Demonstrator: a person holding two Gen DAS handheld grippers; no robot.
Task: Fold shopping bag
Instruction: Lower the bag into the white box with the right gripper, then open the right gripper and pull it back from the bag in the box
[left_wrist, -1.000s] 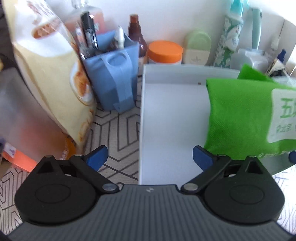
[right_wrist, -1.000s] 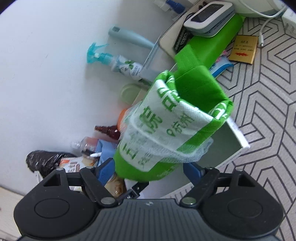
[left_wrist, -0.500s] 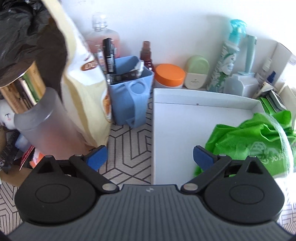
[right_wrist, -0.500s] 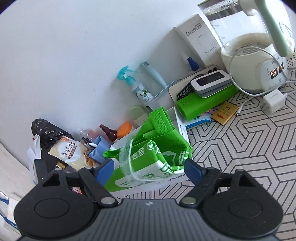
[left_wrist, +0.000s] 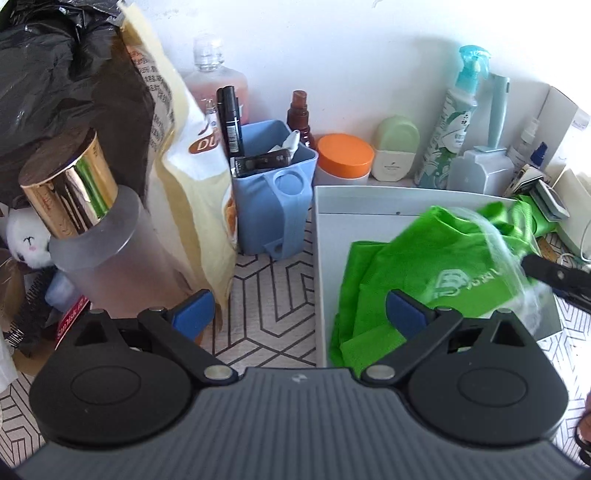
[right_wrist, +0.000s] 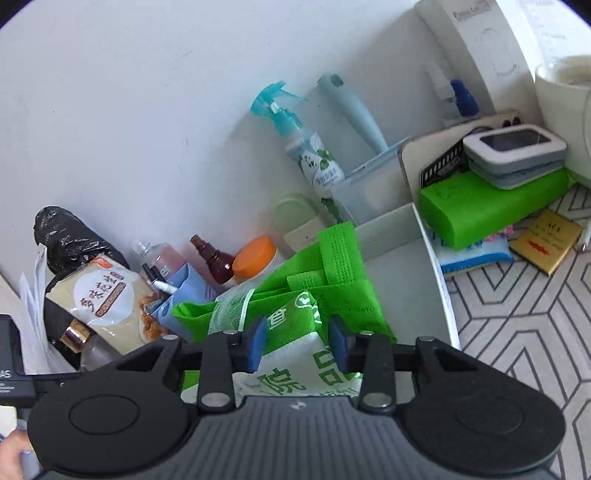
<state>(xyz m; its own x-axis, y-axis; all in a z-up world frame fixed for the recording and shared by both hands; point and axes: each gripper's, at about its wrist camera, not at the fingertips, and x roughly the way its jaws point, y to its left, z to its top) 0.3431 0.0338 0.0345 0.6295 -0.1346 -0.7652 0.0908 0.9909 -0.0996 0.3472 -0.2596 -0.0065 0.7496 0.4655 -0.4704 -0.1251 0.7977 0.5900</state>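
The green shopping bag lies crumpled on the white tray, with white print and a clear film over part of it. My left gripper is open and empty, over the tray's left edge, its right finger just above the bag. My right gripper is closed on the bag's printed panel, with the fabric between its blue pads. The right gripper's black finger shows at the right in the left wrist view.
A blue holder with pens, a snack bag, a frosted jar with gold lid, an orange-lidded jar and a spray bottle crowd the tray's left and back. A second folded green bag lies right, under a grey case.
The right gripper has narrowed from wide open to closed on the bag, which has dropped onto the tray. The left gripper has pulled back and up.
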